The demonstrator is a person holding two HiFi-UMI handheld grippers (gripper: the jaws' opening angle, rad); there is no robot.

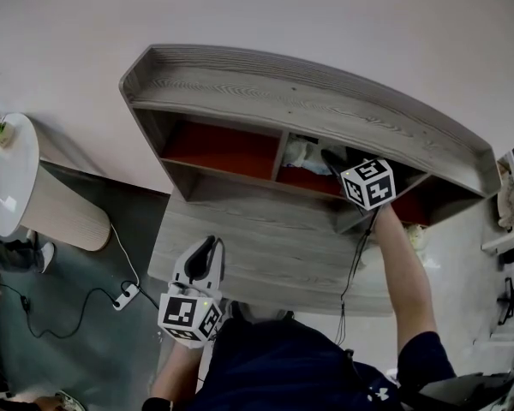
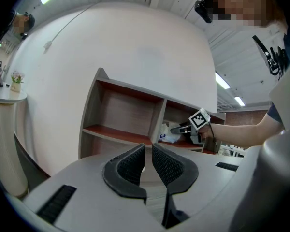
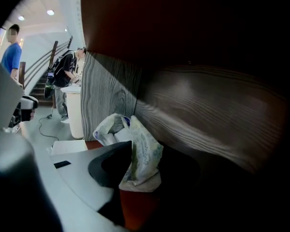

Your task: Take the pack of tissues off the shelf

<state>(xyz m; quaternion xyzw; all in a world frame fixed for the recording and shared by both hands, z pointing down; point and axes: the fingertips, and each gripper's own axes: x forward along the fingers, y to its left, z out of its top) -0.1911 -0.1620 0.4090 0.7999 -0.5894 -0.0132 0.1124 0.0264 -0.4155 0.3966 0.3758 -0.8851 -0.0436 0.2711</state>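
Observation:
The pack of tissues [image 1: 301, 154] is a crumpled white plastic pack in the middle compartment of the grey wooden shelf [image 1: 240, 101], on its red-brown board. My right gripper [image 1: 327, 157] reaches into that compartment. In the right gripper view the pack [image 3: 142, 153] stands upright between the jaws of the right gripper [image 3: 150, 159], pinched by them; the far jaw is lost in shadow. The left gripper view shows the same pack [image 2: 170, 133] at the tip of the right gripper [image 2: 181, 128]. My left gripper [image 1: 210, 243] hangs low before the shelf's front ledge, its jaws [image 2: 148, 151] shut on nothing.
A wide wooden ledge [image 1: 265, 247] juts out below the compartments. A round white table [image 1: 8, 174] stands to the left, with a power strip [image 1: 126, 296] and cable on the floor. Two people [image 3: 63, 71] stand far off by a staircase. White clutter [image 1: 505, 195] lies right of the shelf.

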